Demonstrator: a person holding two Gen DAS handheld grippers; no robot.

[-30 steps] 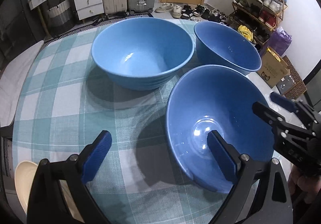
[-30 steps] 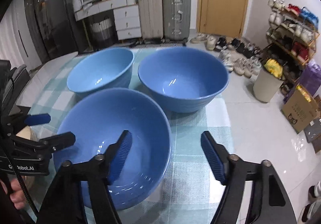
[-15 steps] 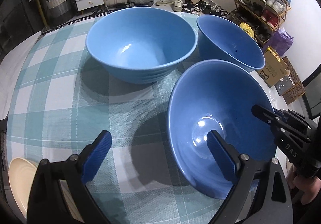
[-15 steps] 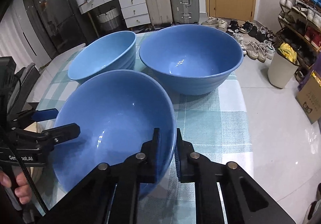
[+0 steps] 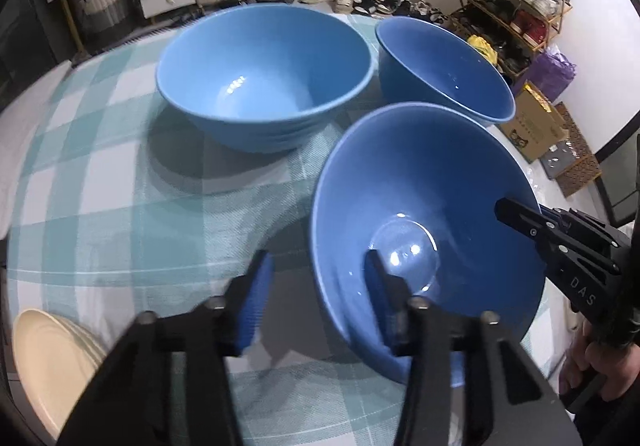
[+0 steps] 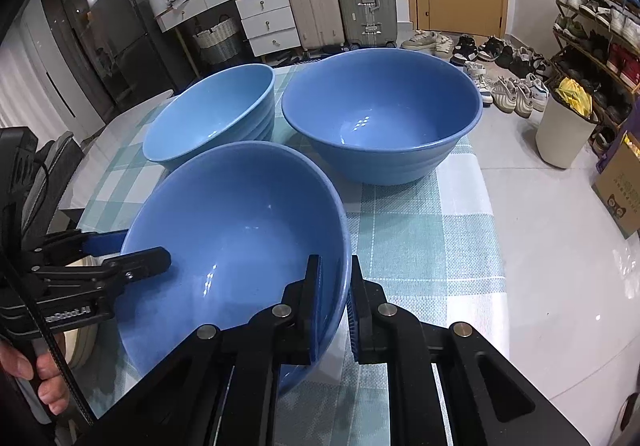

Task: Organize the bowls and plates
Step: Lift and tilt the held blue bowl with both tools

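Blue near bowl [image 6: 224, 246] is being gripped: right gripper [image 6: 334, 310] clamped on its rim, left gripper [image 5: 316, 306] closing astride the opposite rim; next, I'd guess, lift and nest it

Three blue bowls [image 5: 424, 214] (all empty), one stack of cream plates [image 5: 48, 362].

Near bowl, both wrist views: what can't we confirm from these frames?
- Left gripper contact: its jaws are closing astride the near bowl wall, but motion blur hides whether the pads touch.
- Bowl's base: hidden by its own wall in both views, so resting or lifted off the tablecloth is unclear.
- Cream plates: cut off by the left wrist frame edge; count unknown.
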